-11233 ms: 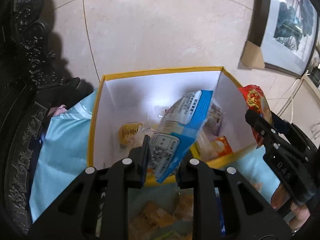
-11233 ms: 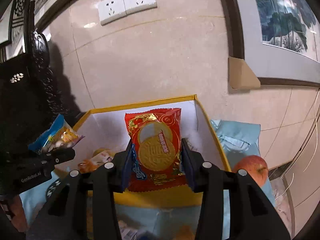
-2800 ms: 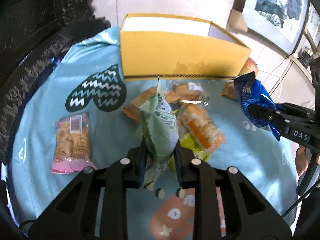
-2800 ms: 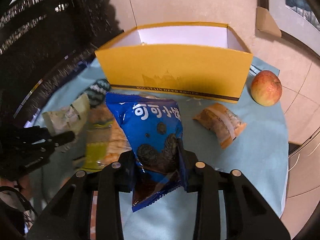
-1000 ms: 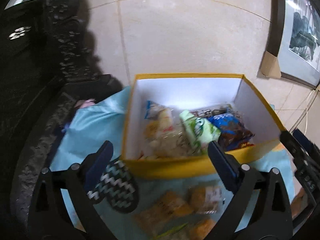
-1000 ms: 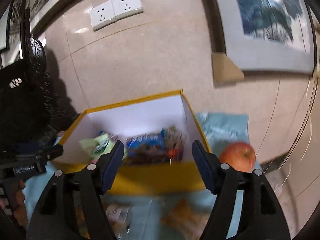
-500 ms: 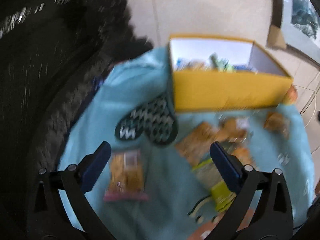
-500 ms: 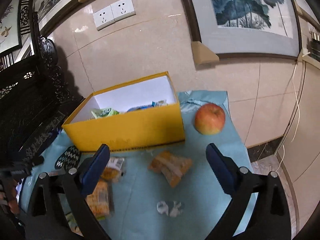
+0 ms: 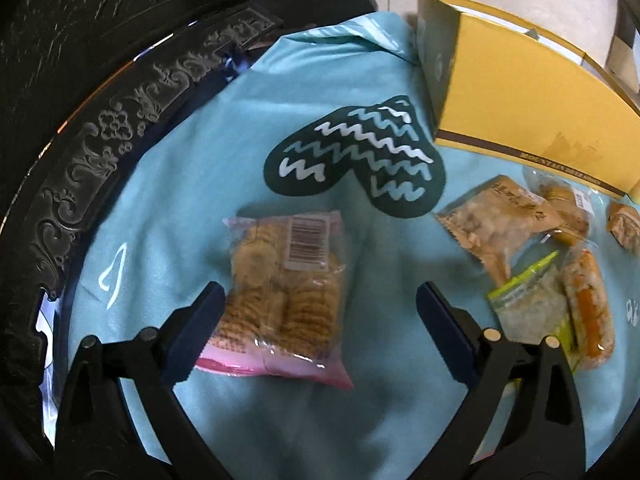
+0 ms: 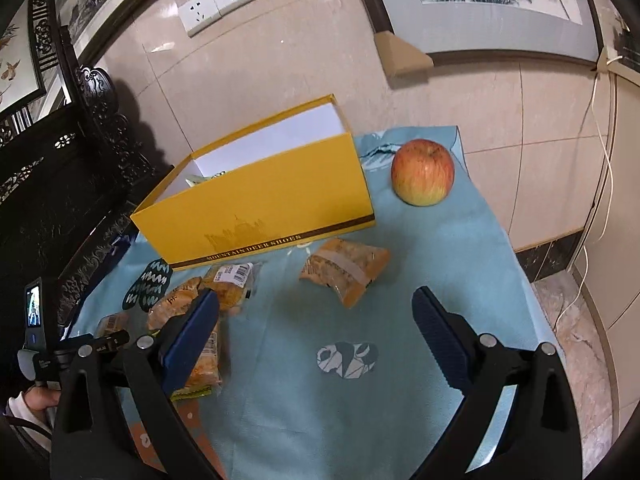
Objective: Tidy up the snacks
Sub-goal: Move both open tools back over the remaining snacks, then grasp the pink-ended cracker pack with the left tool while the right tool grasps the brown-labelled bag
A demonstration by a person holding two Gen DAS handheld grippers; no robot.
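Right now we've got both grippers spread wide w/ nothing in them. Our left gripper [image 9: 318, 306] hangs over the pink-edged cracker bag [image 9: 282, 298], which lies flat on the blue cloth [image 9: 168, 168] just ahead of the jaws, its near-left corner close by the left finger. Our right gripper [image 10: 316, 314] hovers higher, and the orange wrapped snack [image 10: 344, 270] sits ahead of it, roughly centred btwn the fingers but well apart from them. The yellow box [image 10: 260, 204] stands beyond that snack; a few packets already show inside. Off to the right gripper's left lies a loose cluster of orange packets [image 10: 200, 304], and an apple [image 10: 423, 171] sits ahead-right, beside the box.

Risks from here, as we judge them:
- The cracker bag is flat and wide; if we close along its broad face the fingers may just skid over the film or pinch the cloth too. It probably needs an edge pinch.
- Crackers are brittle, so a hard squeeze mid-bag could crush them.
- The bag sits off-centre toward the left finger; w/o recentring we may only clip a corner and it could swing or slip out on the way to the box.
- Both grippers heading for the box together could collide at its rim.
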